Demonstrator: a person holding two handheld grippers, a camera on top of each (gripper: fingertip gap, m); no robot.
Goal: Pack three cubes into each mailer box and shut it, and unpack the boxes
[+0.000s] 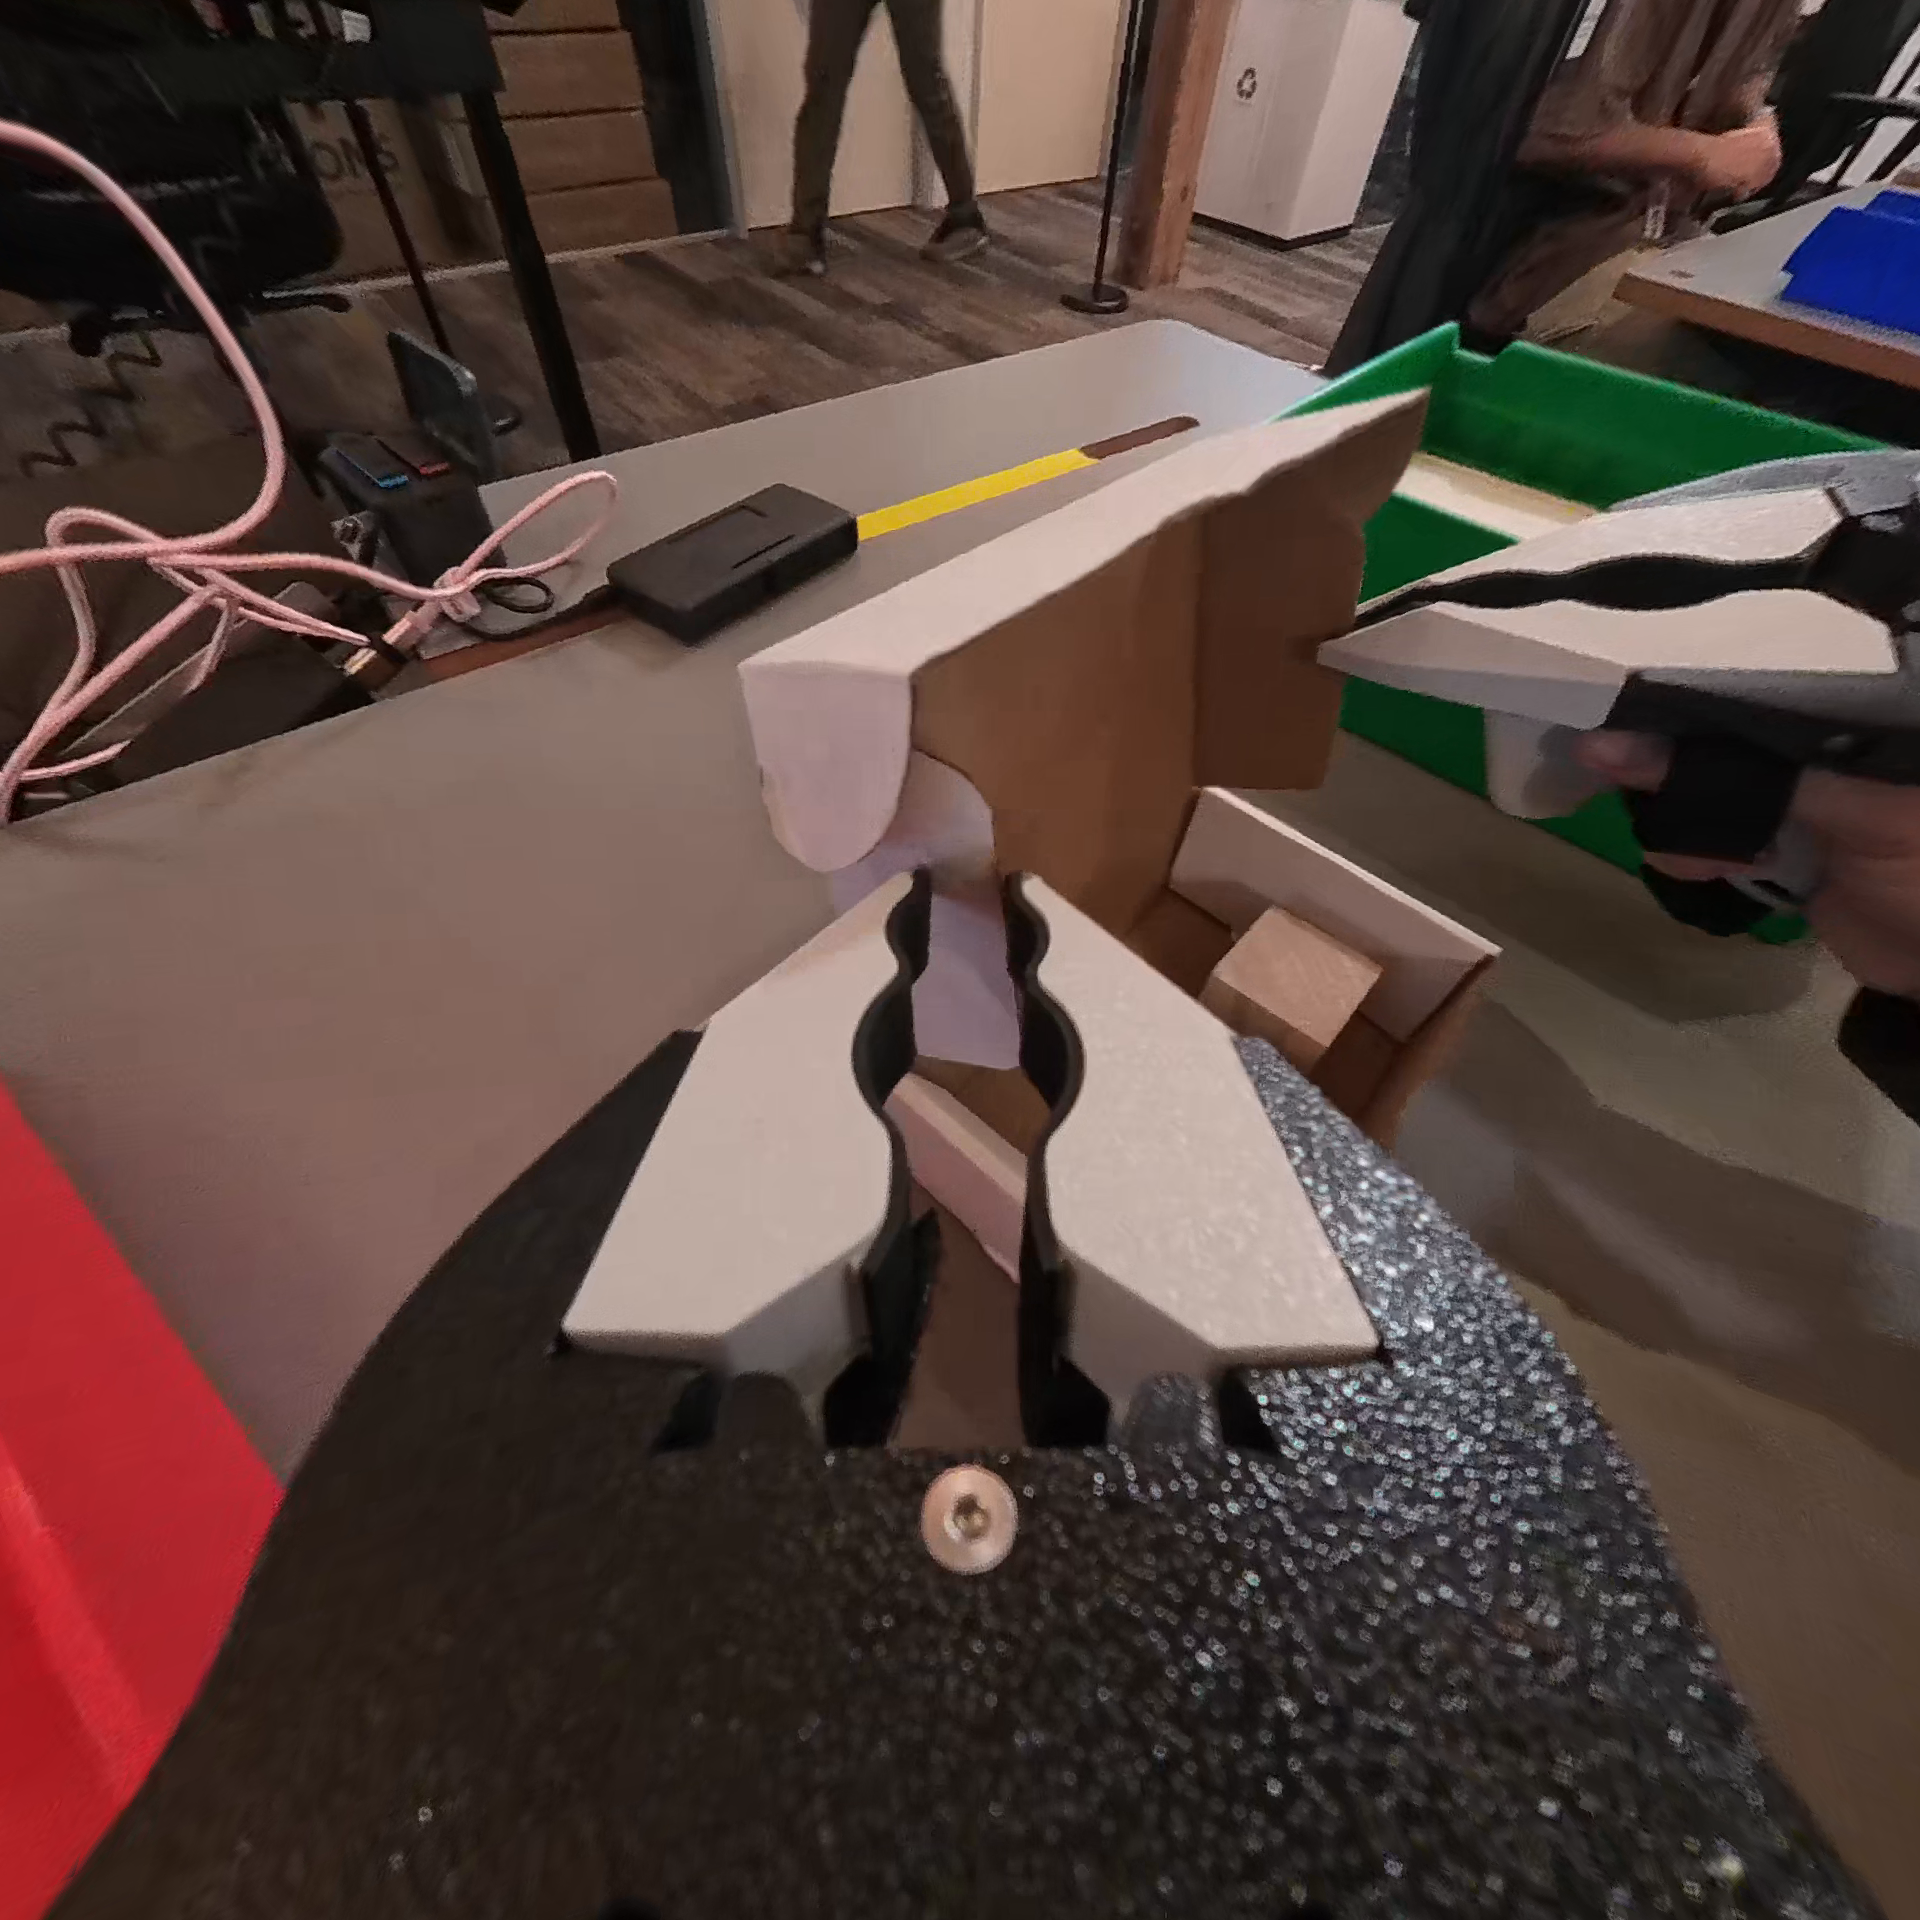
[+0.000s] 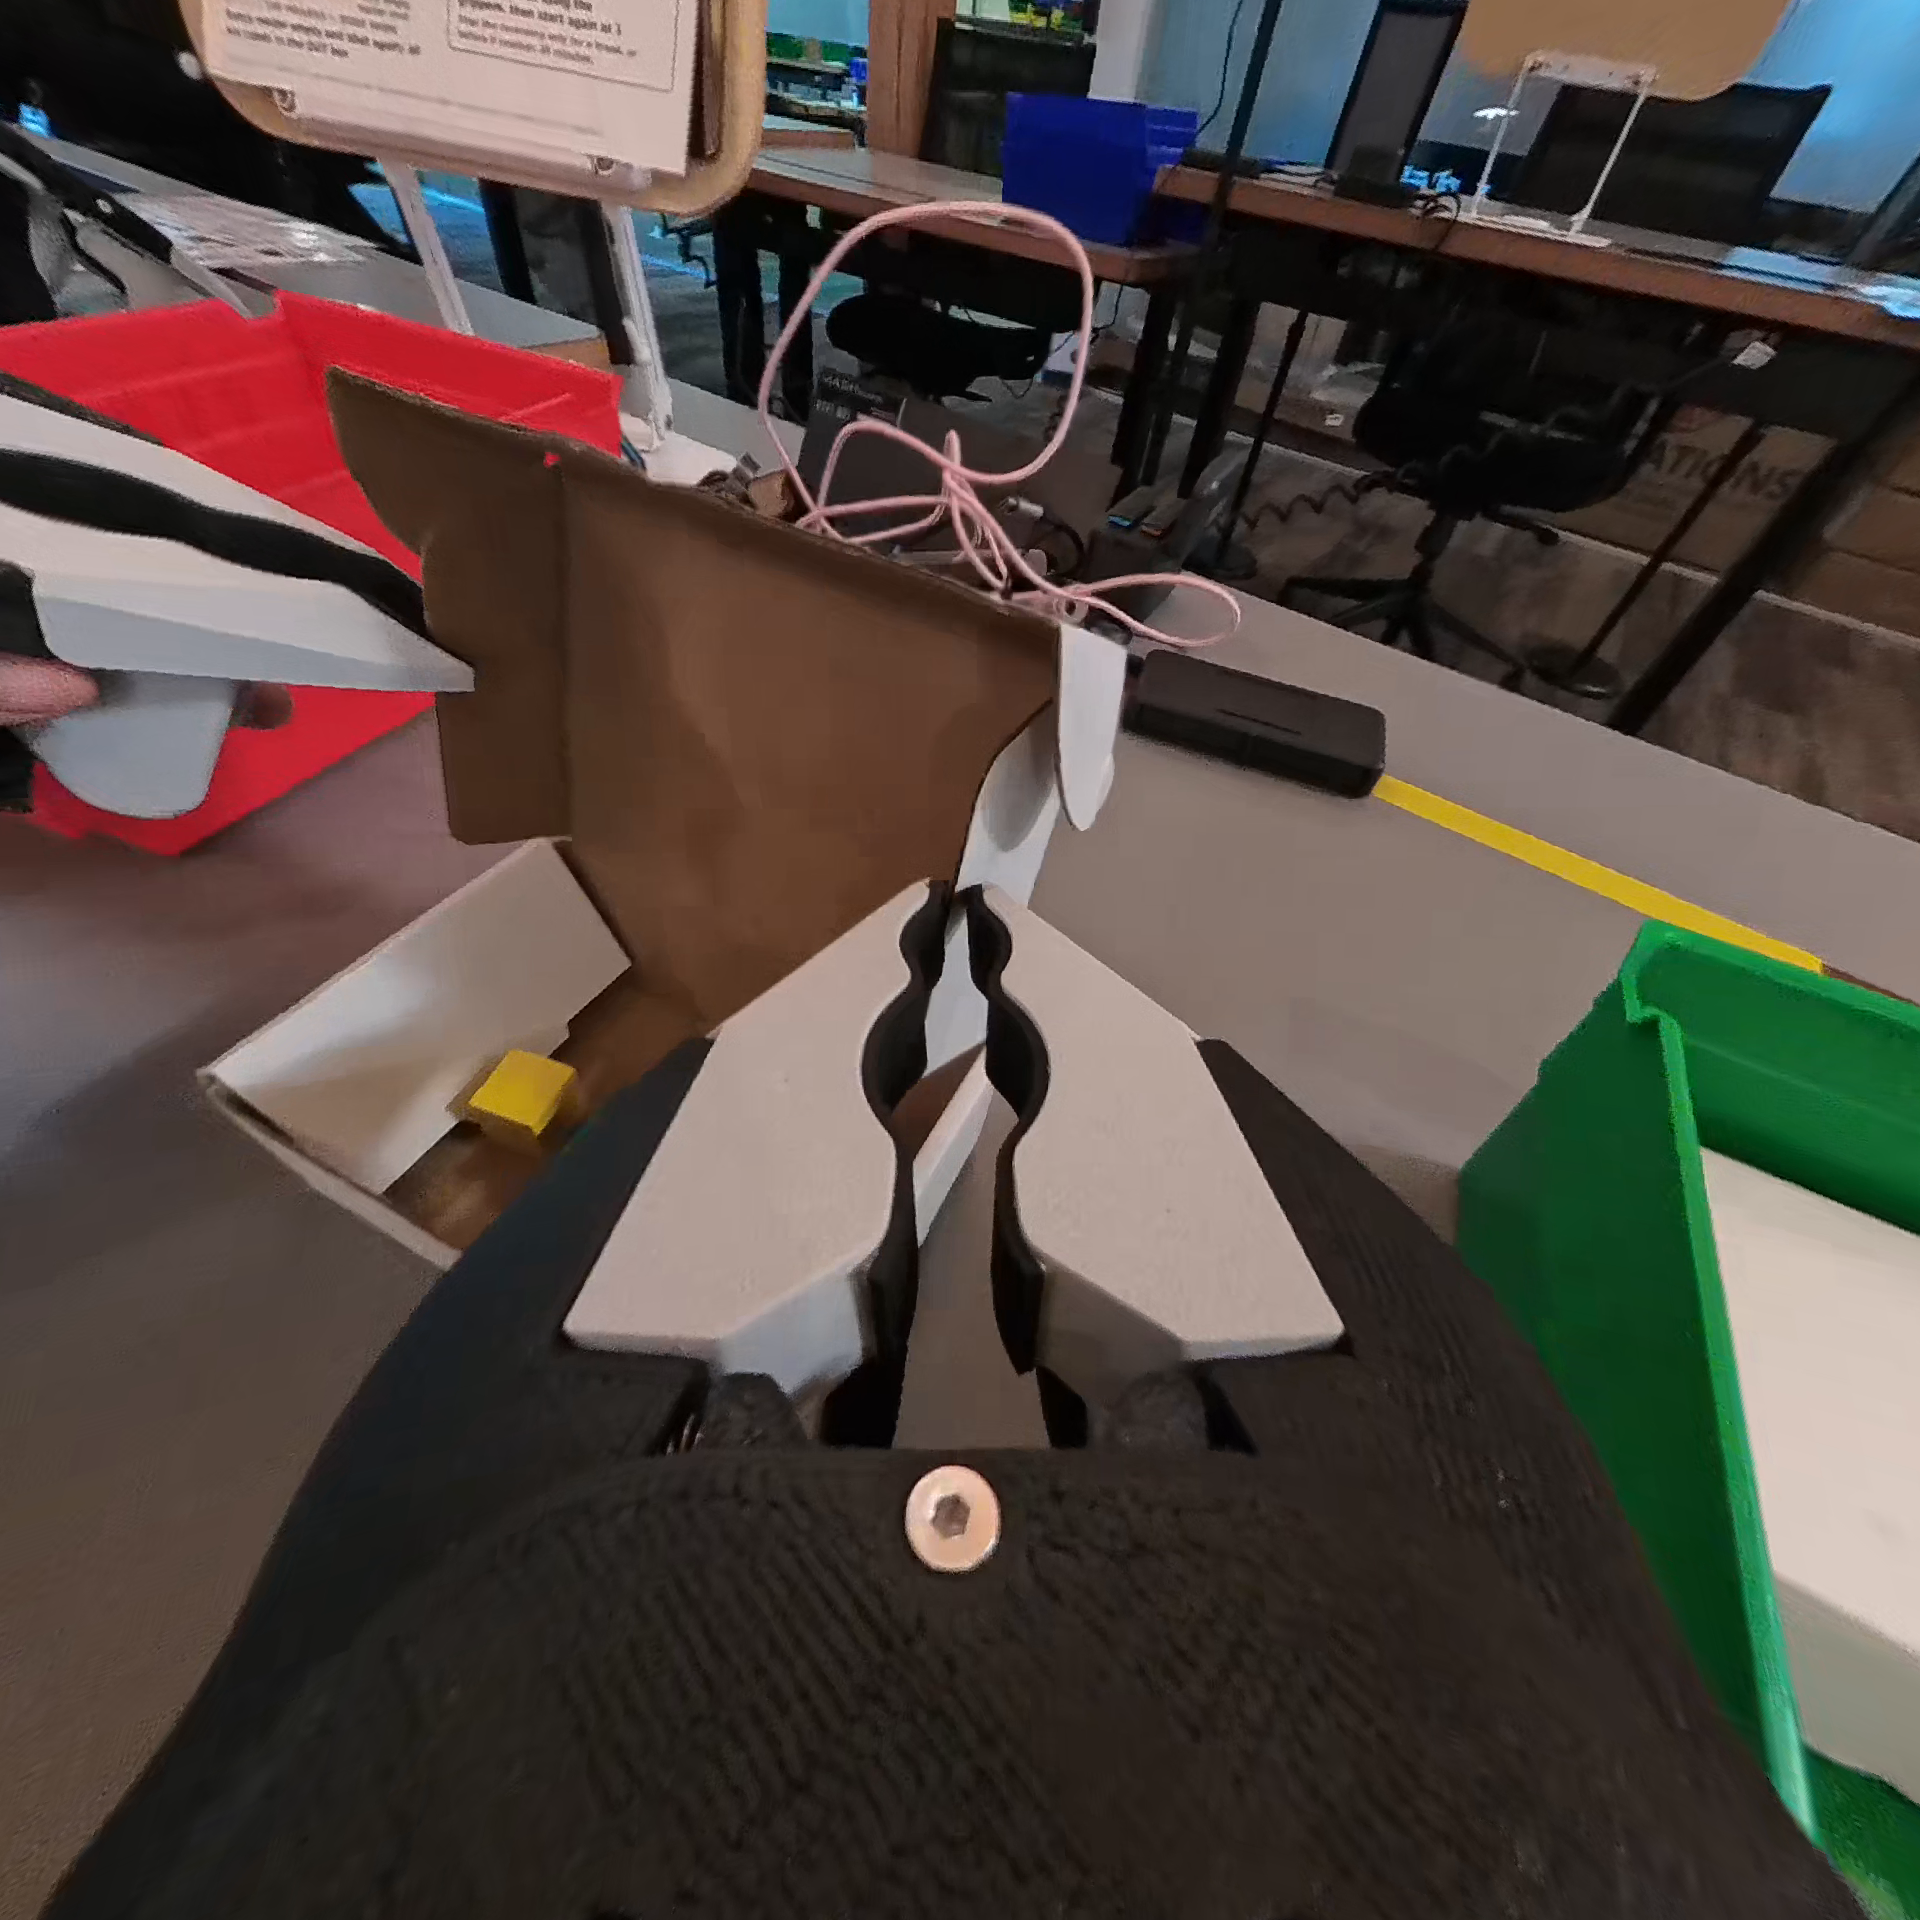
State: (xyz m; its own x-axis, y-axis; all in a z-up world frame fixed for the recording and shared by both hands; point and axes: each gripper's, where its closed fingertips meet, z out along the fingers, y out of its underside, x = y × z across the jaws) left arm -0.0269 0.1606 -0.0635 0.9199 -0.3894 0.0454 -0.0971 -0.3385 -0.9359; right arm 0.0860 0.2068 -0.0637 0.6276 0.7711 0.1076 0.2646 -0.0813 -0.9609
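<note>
My left gripper [image 1: 961,883] and right gripper [image 2: 956,894] each pinch a side flap of the mailer box [image 2: 769,707] lid. Only my right view shows the yellow cube [image 2: 520,1107]; only my left shows the wooden cube [image 1: 1294,987].

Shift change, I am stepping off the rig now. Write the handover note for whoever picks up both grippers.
Left gripper: closed on the lid's white side flap.
Right gripper: closed on the opposite side flap.
Mailer box sits on the table, lid upright and open. Inside are a wooden cube and a yellow cube; a third is not visible.
Red bin to the left, green bin to the right.
Done: lid raised. Left: check the cube count, then close or empty the box; the views do not show which phase this is.
</note>
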